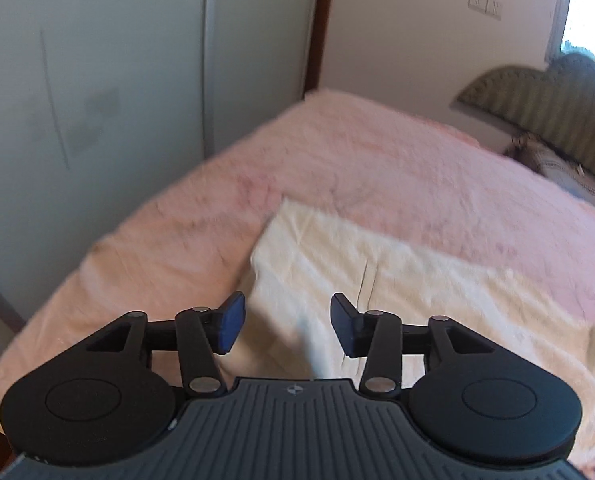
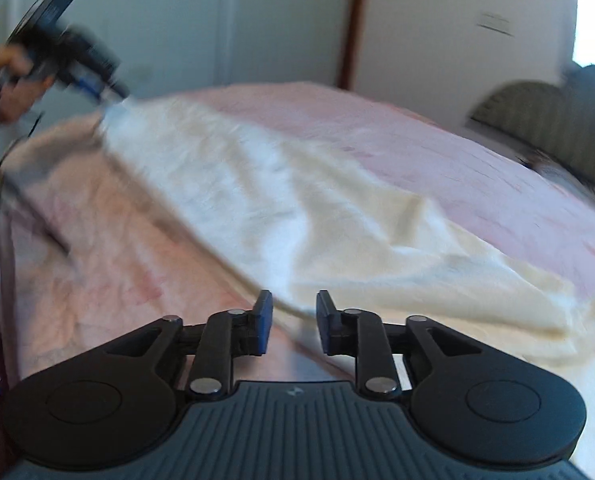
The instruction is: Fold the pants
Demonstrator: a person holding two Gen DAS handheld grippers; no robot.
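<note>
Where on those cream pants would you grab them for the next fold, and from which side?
A guess: take the cream pants by the near hem edge just ahead of the right tongs, coming in low from the near side of the pink bedspread. That edge lies thin and free on the bed, so open tongs could slide around it.

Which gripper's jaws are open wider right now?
The left gripper: its blue pads stand far apart over the cream pants. The right gripper shows a narrower gap.

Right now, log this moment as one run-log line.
left gripper: open, empty | right gripper: open, empty | cream pants: spread on pink bedspread, unheld
</note>
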